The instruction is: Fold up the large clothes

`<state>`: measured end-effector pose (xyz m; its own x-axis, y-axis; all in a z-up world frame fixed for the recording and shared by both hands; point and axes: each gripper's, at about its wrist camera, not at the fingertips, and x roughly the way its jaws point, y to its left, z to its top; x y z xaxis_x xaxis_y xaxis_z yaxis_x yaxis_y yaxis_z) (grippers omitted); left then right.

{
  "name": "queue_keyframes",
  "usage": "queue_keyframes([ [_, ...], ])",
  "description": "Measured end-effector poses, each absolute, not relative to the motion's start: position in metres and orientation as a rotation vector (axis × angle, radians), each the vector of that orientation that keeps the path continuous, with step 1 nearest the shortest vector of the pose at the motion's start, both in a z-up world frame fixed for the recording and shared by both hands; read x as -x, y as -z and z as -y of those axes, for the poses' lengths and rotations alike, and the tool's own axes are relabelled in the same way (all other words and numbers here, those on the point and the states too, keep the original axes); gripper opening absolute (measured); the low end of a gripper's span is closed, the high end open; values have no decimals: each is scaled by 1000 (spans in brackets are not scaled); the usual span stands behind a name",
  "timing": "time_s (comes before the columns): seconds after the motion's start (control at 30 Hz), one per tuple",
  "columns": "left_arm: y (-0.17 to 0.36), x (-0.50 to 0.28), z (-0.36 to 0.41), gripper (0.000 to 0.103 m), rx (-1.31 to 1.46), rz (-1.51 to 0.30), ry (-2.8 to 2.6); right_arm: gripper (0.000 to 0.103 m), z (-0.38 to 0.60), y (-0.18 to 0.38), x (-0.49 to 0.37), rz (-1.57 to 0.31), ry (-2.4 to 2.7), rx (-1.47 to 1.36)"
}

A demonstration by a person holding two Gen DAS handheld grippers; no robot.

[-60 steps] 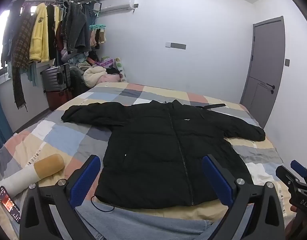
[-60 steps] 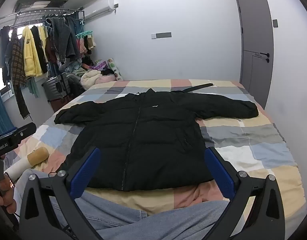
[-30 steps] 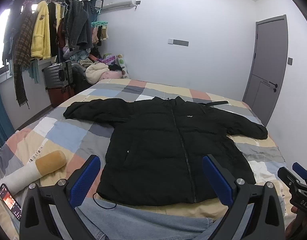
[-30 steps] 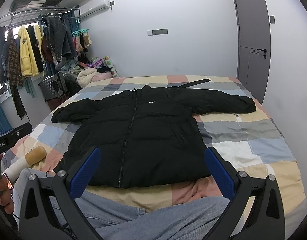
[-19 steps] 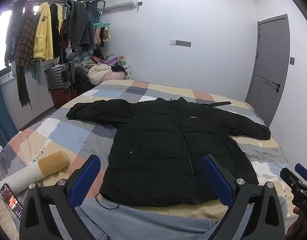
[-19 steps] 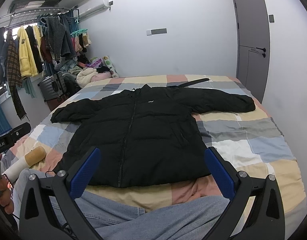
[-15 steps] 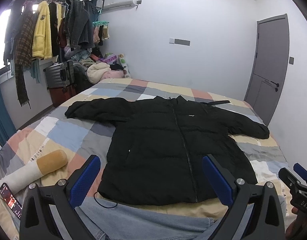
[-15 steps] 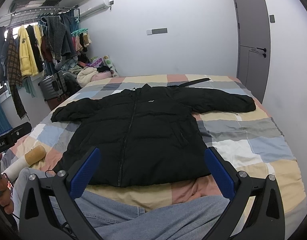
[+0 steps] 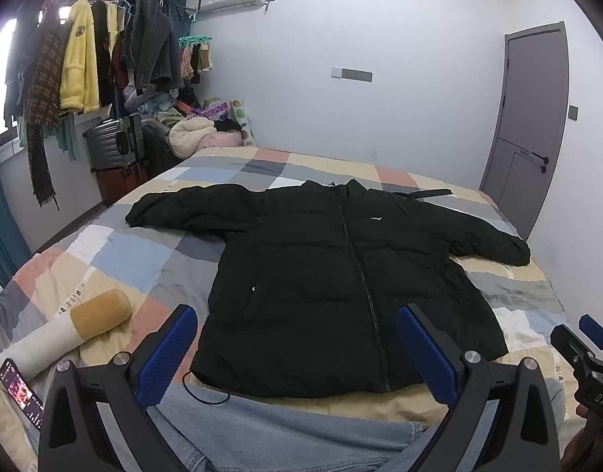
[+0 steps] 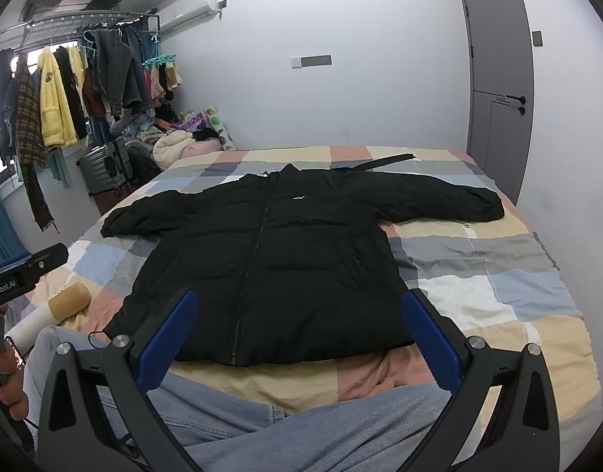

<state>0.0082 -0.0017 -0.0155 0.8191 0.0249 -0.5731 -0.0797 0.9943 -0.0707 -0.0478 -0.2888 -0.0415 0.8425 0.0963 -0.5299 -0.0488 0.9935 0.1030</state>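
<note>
A black puffer jacket (image 9: 341,275) lies flat and zipped on the checked bedspread (image 9: 136,251), front up, both sleeves spread out sideways; it also shows in the right wrist view (image 10: 285,255). My left gripper (image 9: 297,350) is open and empty, held above the jacket's near hem. My right gripper (image 10: 297,338) is open and empty, also above the near hem. Neither touches the jacket. The person's jeans-clad legs (image 10: 262,424) lie below both grippers.
A cigarette-shaped pillow (image 9: 65,330) and a lit phone (image 9: 20,389) lie at the bed's near left. A black hair tie (image 9: 207,393) lies by the hem. A clothes rack (image 9: 97,67), suitcases (image 9: 116,153) and a grey door (image 9: 533,126) line the room.
Both grippers have stayed open and almost still; the views shifted only slightly. The jacket has not moved.
</note>
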Motion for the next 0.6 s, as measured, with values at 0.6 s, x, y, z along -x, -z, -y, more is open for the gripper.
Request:
queue_keyframes([
  [0.6, 20, -11, -2, 102, 94, -627, -57, 103, 290, 44, 42, -610, -71, -88],
])
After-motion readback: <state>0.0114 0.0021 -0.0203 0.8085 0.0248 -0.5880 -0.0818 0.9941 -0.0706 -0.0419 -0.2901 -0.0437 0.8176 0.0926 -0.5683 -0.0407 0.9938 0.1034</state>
